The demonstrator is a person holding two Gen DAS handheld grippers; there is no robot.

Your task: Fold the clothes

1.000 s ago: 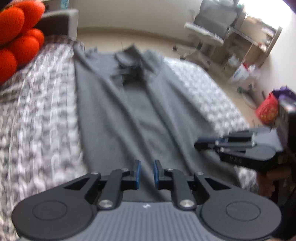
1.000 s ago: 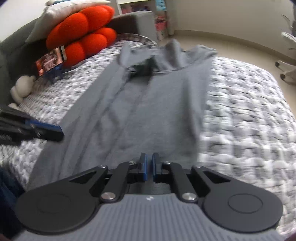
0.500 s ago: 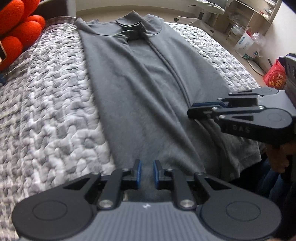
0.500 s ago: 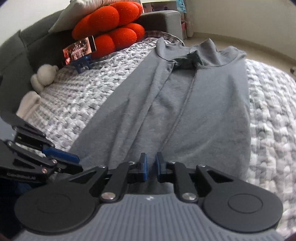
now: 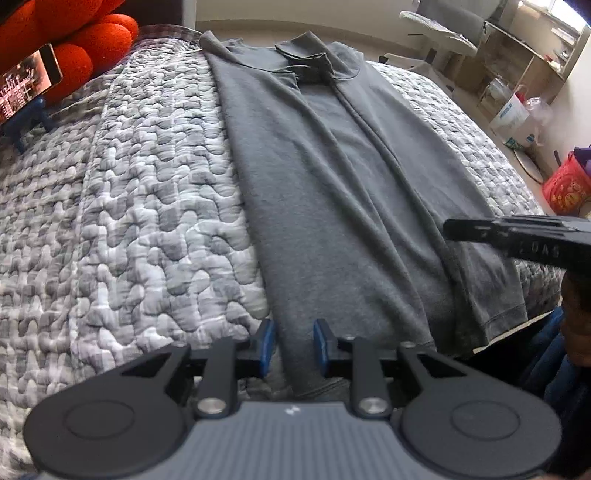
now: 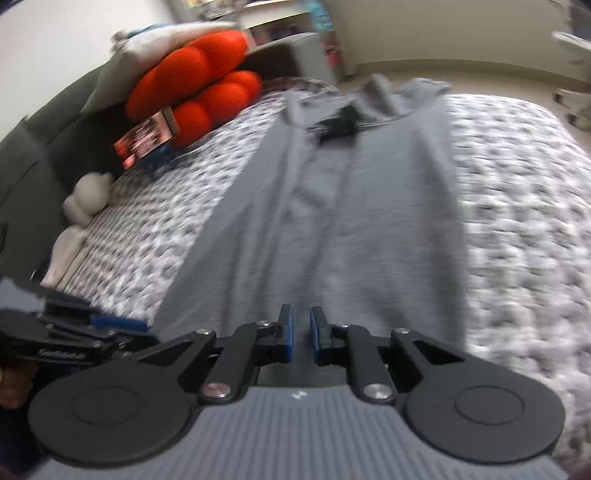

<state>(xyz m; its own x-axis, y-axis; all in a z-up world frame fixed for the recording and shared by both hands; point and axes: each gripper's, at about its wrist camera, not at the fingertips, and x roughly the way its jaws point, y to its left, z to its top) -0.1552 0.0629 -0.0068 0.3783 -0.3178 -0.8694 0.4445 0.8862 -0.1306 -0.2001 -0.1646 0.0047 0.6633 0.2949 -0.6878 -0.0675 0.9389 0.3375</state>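
Note:
A grey polo shirt [image 5: 332, 192] lies lengthwise on the quilted bed cover [image 5: 140, 229], both sides folded inward, collar at the far end. My left gripper [image 5: 293, 347] is open at the near hem, with the shirt's left bottom corner lying between its fingers. The right gripper [image 5: 448, 225] reaches in from the right, above the shirt's right hem corner. In the blurred right wrist view, the right gripper [image 6: 301, 332] is open by a narrow gap low over the shirt [image 6: 351, 229] near its hem. The left gripper [image 6: 118, 325] shows at the lower left.
Orange cushions [image 6: 199, 81], a phone on a blue stand [image 6: 147, 142] and a white plush toy [image 6: 88, 195] sit at the bed's left side. An office chair [image 5: 439, 26], a desk, a white bucket [image 5: 511, 118] and a red bag [image 5: 567, 188] stand on the floor to the right.
Both grippers have dropped toward the near hem. The left jaws have widened around the left corner, and the right jaws have parted slightly. The right wrist view is now motion-blurred.

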